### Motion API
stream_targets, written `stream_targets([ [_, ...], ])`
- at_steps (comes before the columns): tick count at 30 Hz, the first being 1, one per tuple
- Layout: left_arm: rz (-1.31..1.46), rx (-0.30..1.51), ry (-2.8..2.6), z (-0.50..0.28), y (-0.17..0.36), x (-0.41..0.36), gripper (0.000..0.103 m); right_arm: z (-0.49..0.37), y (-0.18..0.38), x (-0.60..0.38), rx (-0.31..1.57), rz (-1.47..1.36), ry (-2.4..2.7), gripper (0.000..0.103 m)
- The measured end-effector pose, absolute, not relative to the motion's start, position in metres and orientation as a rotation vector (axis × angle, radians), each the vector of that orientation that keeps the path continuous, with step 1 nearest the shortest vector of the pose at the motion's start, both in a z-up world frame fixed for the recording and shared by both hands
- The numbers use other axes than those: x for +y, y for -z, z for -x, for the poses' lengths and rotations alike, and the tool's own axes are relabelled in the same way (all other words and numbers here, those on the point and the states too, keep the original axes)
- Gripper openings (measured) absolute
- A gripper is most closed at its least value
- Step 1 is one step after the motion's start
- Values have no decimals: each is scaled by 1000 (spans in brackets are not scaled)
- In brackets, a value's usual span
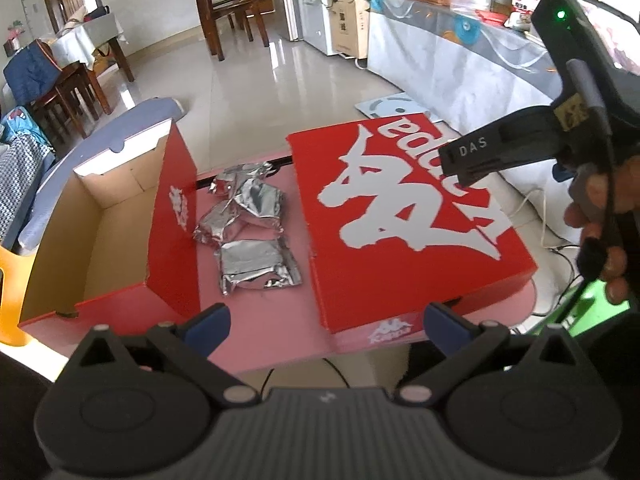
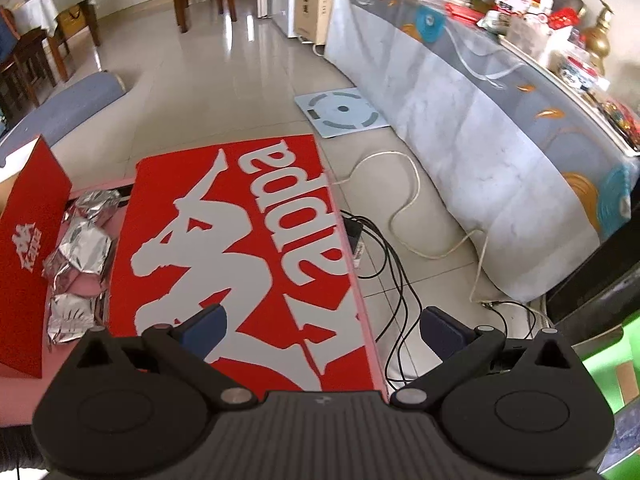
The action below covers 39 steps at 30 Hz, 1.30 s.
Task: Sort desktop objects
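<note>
Pink table (image 1: 256,344), red box (image 1: 120,236), lid (image 1: 400,240), foil packets (image 1: 248,232)

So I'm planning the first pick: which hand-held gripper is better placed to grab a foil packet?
Left. The left hand-held gripper is open and faces the foil packets beside the open box. The right hand-held gripper sits over the red lid, packets off to its side.

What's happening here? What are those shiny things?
A person is holding a claw in each hand over a pink table. Both the left claw and the right claw are open and hold nothing. Three silver foil packets lie on the table between an open red box and its red lid, which lies flat. The box looks empty, so no packet is in it yet.
</note>
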<state>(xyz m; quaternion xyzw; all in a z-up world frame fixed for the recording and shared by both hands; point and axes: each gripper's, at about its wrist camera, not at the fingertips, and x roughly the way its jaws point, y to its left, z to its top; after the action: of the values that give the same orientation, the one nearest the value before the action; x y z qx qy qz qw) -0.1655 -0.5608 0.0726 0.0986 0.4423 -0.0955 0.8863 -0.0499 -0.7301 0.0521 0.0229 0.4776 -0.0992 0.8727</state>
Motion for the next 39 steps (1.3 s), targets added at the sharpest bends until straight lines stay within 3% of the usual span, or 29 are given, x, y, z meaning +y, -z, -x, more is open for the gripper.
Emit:
stream_targets([
  [39,-180,870,328,186,-93,-586,103,46,-51,-727,1005,-30,244,103],
])
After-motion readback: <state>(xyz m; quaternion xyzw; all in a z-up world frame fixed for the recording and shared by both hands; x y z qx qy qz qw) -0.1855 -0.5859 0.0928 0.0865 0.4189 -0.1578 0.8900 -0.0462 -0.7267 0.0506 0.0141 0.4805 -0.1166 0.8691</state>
